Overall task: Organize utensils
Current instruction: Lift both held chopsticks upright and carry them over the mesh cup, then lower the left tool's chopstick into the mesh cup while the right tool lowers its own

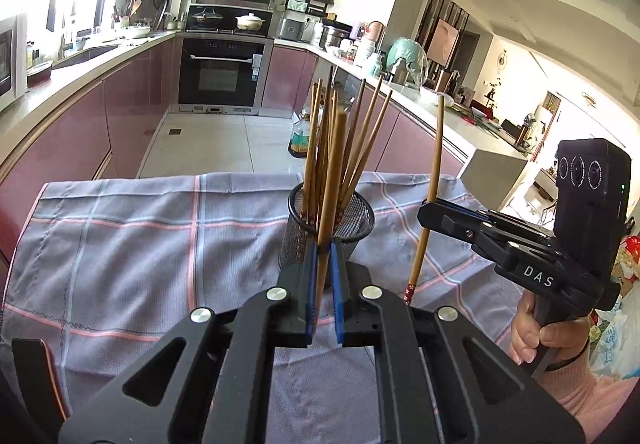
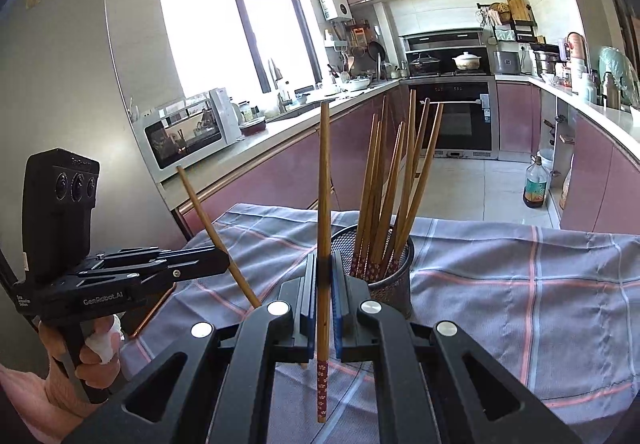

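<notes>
A black mesh cup [image 1: 352, 222] stands on the checked cloth and holds several wooden chopsticks [image 1: 360, 135]; it also shows in the right wrist view [image 2: 394, 276]. My left gripper [image 1: 324, 248] is shut on one chopstick [image 1: 334, 171], held nearly upright just in front of the cup. My right gripper [image 2: 323, 264] is shut on another chopstick [image 2: 323, 203], upright, its red patterned end down. In the left wrist view the right gripper [image 1: 430, 211] sits right of the cup. In the right wrist view the left gripper [image 2: 222, 258] sits left of the cup.
A grey-lilac cloth with pink lines [image 1: 140, 244] covers the table. A dark flat object with a copper edge [image 1: 36, 372] lies at the table's left side. Pink kitchen cabinets [image 1: 72, 131], an oven [image 1: 220, 71] and an oil bottle [image 2: 536, 183] on the floor lie beyond.
</notes>
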The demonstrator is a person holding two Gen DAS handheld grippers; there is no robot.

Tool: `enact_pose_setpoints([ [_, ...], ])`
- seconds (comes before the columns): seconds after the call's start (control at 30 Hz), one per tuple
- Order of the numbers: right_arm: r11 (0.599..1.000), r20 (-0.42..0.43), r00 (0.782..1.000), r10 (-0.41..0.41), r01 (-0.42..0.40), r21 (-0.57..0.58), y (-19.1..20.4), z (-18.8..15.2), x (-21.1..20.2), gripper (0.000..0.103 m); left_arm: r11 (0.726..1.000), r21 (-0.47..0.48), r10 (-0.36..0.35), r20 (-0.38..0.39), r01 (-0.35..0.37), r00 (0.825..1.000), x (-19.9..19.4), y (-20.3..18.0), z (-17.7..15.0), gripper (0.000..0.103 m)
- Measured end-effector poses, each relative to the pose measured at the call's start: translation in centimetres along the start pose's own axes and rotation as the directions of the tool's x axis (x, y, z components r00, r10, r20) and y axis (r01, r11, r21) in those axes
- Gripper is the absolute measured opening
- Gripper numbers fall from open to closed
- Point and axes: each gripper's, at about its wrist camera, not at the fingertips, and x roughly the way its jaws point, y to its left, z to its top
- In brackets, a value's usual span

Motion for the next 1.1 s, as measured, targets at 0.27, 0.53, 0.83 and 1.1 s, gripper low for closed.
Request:
enact_pose_setpoints([
  [0.27,1.000,0.047,0.999,-0.008,0.008,-0.012,-0.1,1.5,-0.4,0.005,1.000,0.015,-0.005,0.045,0.005,0.999,-1.1,-0.4,1.6,0.007],
  [0.53,1.000,0.083,0.996,-0.007,0.009,-0.018,0.1,2.8,-0.6,0.005,1.000,0.025,-0.019,0.073,0.017,0.997,-1.6,-0.9,2.8,0.007],
  [0.83,1.000,0.116,0.993,-0.015,0.018,-0.023,0.0,4.0,-0.5,0.005,0.999,0.037,-0.025,0.131,0.021,0.991,-2.9,-1.3,4.9,0.007],
  [1.1,1.000,0.137,0.991,-0.011,0.014,-0.021,0.1,4.9,-0.3,0.005,0.999,0.048,-0.031,0.174,0.023,0.984,-3.8,-2.0,7.1,0.007],
])
